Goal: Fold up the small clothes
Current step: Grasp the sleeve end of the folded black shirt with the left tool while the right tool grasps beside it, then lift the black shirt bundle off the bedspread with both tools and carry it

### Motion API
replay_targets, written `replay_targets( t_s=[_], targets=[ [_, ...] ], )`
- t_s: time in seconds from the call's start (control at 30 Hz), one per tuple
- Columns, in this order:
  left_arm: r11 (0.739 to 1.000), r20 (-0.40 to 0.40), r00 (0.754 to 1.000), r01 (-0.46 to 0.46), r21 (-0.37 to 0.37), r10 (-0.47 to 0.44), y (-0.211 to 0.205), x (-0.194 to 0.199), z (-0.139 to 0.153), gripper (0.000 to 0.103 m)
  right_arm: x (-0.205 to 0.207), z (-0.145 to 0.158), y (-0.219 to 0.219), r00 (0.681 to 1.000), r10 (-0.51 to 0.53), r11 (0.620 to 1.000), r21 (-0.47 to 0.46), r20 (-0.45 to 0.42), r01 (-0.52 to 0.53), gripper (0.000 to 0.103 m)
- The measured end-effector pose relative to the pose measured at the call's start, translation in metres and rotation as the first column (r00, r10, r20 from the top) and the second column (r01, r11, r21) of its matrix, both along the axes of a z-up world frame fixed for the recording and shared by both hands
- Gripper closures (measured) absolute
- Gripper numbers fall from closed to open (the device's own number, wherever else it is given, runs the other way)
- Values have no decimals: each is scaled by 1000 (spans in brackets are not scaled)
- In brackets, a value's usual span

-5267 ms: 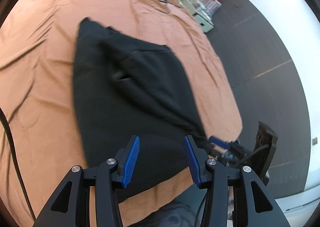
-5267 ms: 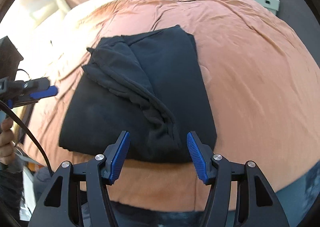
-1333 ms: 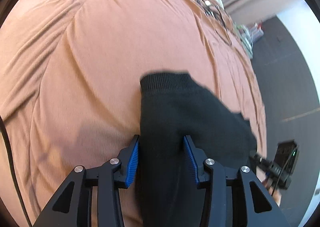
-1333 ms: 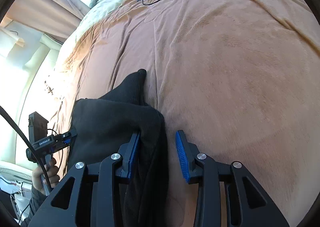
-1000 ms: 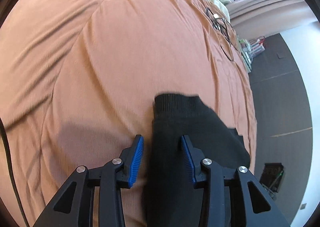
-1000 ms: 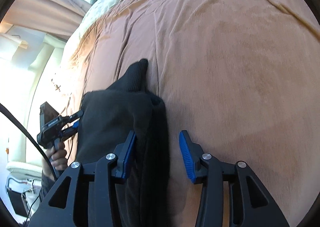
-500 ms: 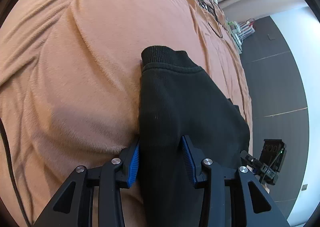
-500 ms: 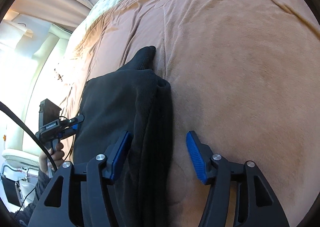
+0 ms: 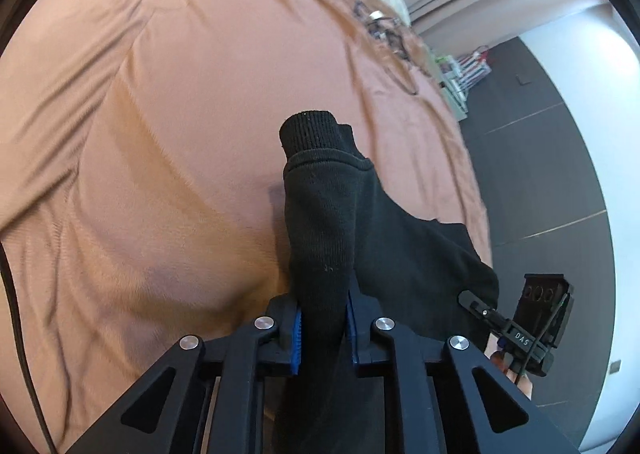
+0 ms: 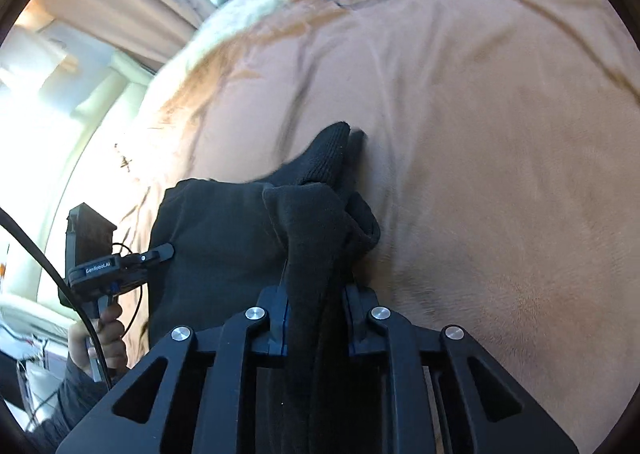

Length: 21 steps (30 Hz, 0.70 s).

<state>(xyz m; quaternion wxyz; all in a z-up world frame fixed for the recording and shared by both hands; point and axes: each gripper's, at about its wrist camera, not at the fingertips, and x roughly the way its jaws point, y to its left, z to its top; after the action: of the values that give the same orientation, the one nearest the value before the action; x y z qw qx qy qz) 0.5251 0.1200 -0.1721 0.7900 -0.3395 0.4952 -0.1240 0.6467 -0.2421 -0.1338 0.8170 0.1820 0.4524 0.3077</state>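
Left wrist view first: our left gripper is clamped on a thick bunch of the black sweatshirt, with the blue pads almost buried in the fabric. The garment lies bunched on the rust-orange bedspread, its ribbed cuff pointing away from us toward the far end of the bed. At the right edge of this view we see our other tool near the garment's far side.

In the right wrist view, our right gripper is likewise closed on a gathered fold of the same sweatshirt, the cloth rising between the jaws in a thick ridge. The left tool shows at the left edge, held in a hand.

What could go wrong, as we judge it:
- Each grip holds several layers. If we lift or pull apart unevenly, an inner layer may slip out and the fold will collapse.
- The bedspread is soft and wrinkled. Dragging the cloth across it could pull the cover along or roll the hem under.
- The cuff sticks out loose, so it may flop outside the fold.
- A tangle of cables lies far up the bed, well apart from the garment and unlikely to interfere.

Count: one sweatshirt, one visible cuff, two grippers, one bedspread, one cable tangle.
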Motion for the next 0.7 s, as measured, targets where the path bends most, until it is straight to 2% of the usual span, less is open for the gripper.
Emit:
replay_targets(
  t_s=[0.27, 0.43, 0.7],
  targets=[
    [1000, 113, 994, 10, 23, -13, -12, -35, 68, 87, -52, 51, 6, 989, 1, 999, -39, 145, 5, 89],
    [999, 175, 984, 21, 28, -26, -28, -67, 111, 87, -94, 77, -10, 977, -6, 999, -33, 214, 13, 89],
    [998, 273, 961, 34, 57, -49, -62, -132, 180, 87, -183, 117, -59, 951, -35, 999, -4, 306, 39, 90]
  ],
)
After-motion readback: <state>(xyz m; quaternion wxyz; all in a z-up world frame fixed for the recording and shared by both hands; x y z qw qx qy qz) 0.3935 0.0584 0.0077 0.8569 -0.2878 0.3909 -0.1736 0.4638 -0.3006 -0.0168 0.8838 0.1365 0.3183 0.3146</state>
